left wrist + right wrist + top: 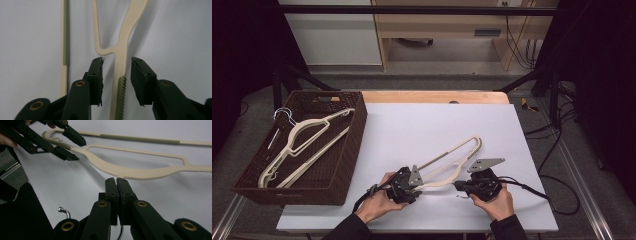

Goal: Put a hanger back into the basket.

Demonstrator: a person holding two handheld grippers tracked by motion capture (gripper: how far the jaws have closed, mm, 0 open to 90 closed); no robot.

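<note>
1. Basket (pixel 344 165) at the table's (pixel 412 125) left edge holds two cream hangers (pixel 302 145).
2. A third hanger (pixel 452 160) lies on the table between the grippers.
3. Left gripper (pixel 412 186) points right; its jaws stand apart astride the hanger's arm without pressing it.
4. Right gripper (pixel 116 180) has its jaws pressed together on the hanger's metal hook (pixel 64 211), just below the hanger's middle.
5. The left gripper view shows the ribbed strip (pixel 122 97) on that arm.

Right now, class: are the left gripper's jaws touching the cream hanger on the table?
Apart. The left gripper view shows the hanger arm running between the left gripper and its open jaws, with a strip of white table visible on each side.
</note>
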